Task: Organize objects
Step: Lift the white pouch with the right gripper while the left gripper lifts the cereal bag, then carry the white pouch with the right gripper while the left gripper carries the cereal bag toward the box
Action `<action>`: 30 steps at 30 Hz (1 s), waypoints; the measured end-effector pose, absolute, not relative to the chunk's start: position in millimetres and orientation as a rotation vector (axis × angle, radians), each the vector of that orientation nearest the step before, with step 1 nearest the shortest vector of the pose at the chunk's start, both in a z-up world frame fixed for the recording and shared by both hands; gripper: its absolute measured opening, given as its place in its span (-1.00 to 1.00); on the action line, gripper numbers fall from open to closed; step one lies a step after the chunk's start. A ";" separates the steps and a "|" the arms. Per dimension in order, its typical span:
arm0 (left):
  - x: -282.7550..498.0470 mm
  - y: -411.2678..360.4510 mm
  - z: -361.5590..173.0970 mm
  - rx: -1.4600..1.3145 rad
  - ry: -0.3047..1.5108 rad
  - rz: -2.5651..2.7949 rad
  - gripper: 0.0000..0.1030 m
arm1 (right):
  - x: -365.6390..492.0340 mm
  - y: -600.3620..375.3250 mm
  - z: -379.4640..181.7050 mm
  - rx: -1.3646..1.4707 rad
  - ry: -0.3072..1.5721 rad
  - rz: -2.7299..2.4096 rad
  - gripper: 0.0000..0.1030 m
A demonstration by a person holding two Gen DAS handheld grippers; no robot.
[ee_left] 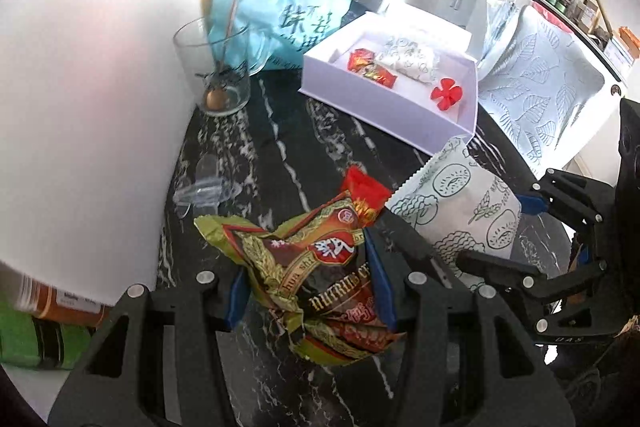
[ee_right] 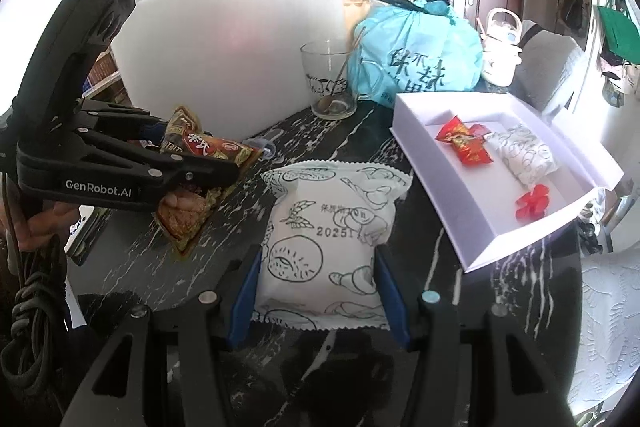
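Green-brown snack packet (ee_left: 316, 279), crumpled, clamped between left fingers (ee_left: 236, 301), tilted. White printed pouch (ee_right: 328, 247), sealed, puffy, held between right fingers (ee_right: 246, 293). White box (ee_right: 472, 247), open, ahead of the right fingers, holding red candies (ee_right: 464, 143).

Your left gripper (ee_right: 224, 163) is matte black plastic with long ribbed fingers, round silver screw heads along its linkages, bright blue pads (ee_left: 236, 301) on the inner faces and white "GenRobot.AI" lettering on its side. A curved black handle rises above it, and a dark coiled cable (ee_right: 32, 311) hangs in loops beneath your hand (ee_right: 44, 223). Your right gripper (ee_right: 318, 297) has the same black frame, with blue pads, silver screws and one pale blue cap on the right.
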State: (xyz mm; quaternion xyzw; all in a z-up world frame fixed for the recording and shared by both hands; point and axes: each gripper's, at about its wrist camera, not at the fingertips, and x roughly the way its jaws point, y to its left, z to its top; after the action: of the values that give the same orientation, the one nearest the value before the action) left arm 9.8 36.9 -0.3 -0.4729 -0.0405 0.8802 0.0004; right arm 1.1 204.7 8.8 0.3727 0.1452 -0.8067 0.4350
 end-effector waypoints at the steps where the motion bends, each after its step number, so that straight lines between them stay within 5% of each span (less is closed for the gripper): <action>1: 7.6 39.7 0.9 -1.481 -0.116 2.759 -0.05 | -0.6 206.6 8.6 0.931 0.357 -2.013 0.09; 14: -30.1 91.1 -6.7 -1.435 0.020 2.641 -0.18 | -22.0 249.5 -4.1 1.027 0.282 -2.101 0.09; 19: -35.8 90.2 -30.9 -1.520 -0.055 2.585 -0.18 | -23.7 254.7 -19.7 1.079 0.265 -2.095 0.09; 21: -32.6 88.5 -35.6 -1.533 -0.063 2.588 -0.18 | -22.8 252.0 -23.2 1.081 0.263 -2.082 -0.07; 30: -12.2 63.6 -47.6 -1.586 -0.100 2.685 0.24 | -20.3 236.4 -37.6 1.133 0.333 -2.090 -0.07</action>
State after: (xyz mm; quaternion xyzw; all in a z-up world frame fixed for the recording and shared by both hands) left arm -12.2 63.6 -47.6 -0.5081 -0.0322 0.8606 0.0107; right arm -20.3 236.4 -37.6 0.4398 0.1295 -0.8117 0.3620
